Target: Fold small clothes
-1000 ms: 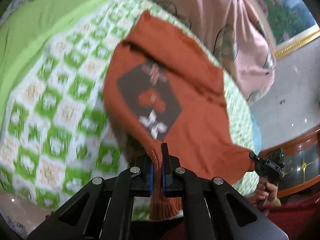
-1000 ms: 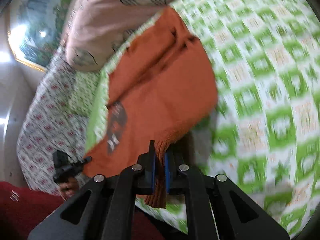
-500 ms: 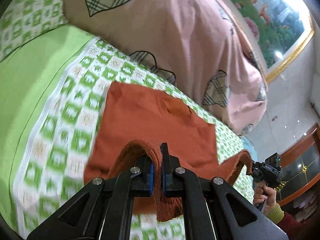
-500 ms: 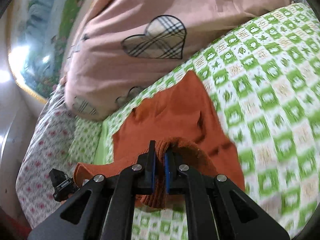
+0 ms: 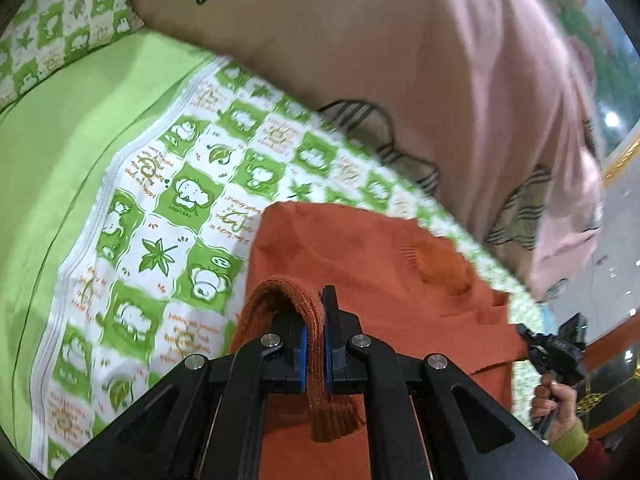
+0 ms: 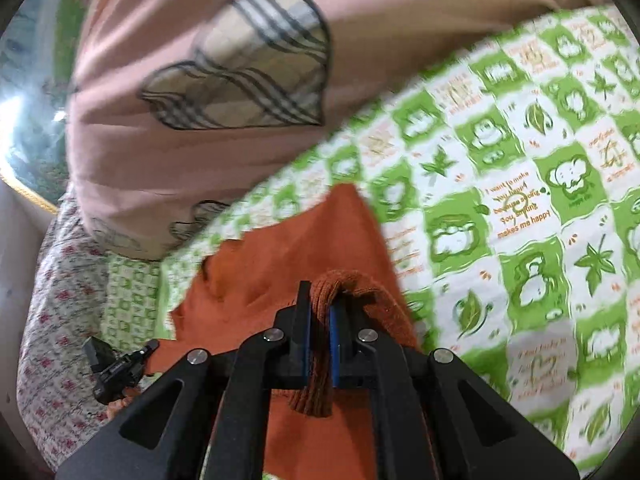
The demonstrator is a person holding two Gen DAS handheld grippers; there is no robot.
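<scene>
A small rust-orange knit sweater (image 5: 372, 256) lies on a green-and-white patterned bed sheet (image 5: 168, 208), doubled over toward its far edge. My left gripper (image 5: 315, 320) is shut on the ribbed hem at one corner; the rib hangs down between the blue pads. In the right wrist view the same sweater (image 6: 288, 256) spreads ahead, and my right gripper (image 6: 319, 320) is shut on the ribbed hem at the other corner. Each view shows the other gripper at its edge, the right one (image 5: 556, 352) in a person's hand, the left one (image 6: 114, 368) low at left.
A large pink quilt (image 5: 400, 60) with plaid heart patches is heaped just beyond the sweater. A plain green strip (image 5: 60, 140) runs along the sheet's left side. A floral-print cover (image 6: 52, 320) lies at the left in the right wrist view. A floor (image 5: 624, 208) shows past the bed.
Both grippers have carried the hem forward over the sweater toward the pink quilt. The sweater's printed front is now folded under and out of sight.
</scene>
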